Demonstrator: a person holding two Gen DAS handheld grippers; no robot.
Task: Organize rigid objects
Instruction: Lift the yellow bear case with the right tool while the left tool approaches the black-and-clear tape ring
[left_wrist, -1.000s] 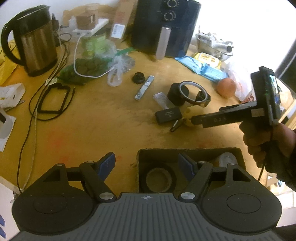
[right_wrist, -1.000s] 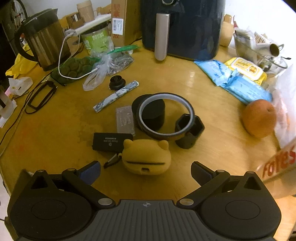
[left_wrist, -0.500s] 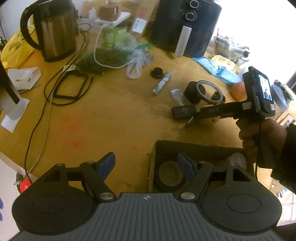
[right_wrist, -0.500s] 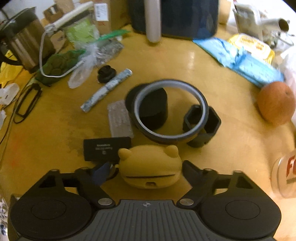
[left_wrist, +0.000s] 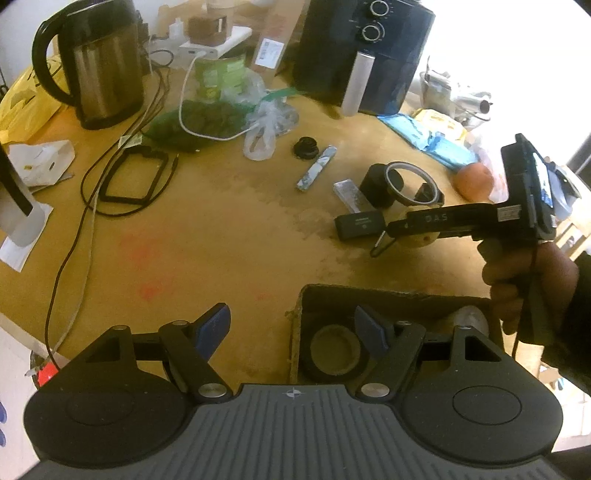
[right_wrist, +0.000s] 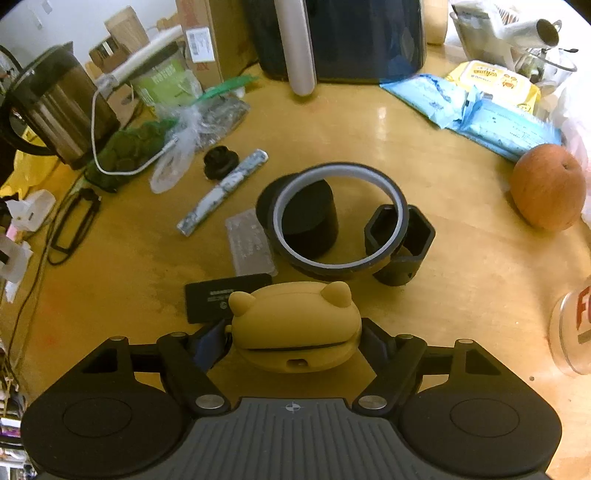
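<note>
My right gripper is shut on a yellow bear-shaped case low over the round wooden table; it also shows in the left wrist view. Just beyond lie a black rectangular block, a tape ring leaning on a black cylinder, a black hexagonal socket, a clear plastic piece, a patterned stick and a black knob. My left gripper is open and empty above the edge of a cardboard box holding a tape roll.
A kettle, a black air fryer, plastic bags of green pieces, cables, blue wipe packs, an orange fruit and a clear cup crowd the table's far and right sides.
My right gripper moved forward around the yellow bear case and shut on it. My left gripper pulled back and rose a little, staying open.
</note>
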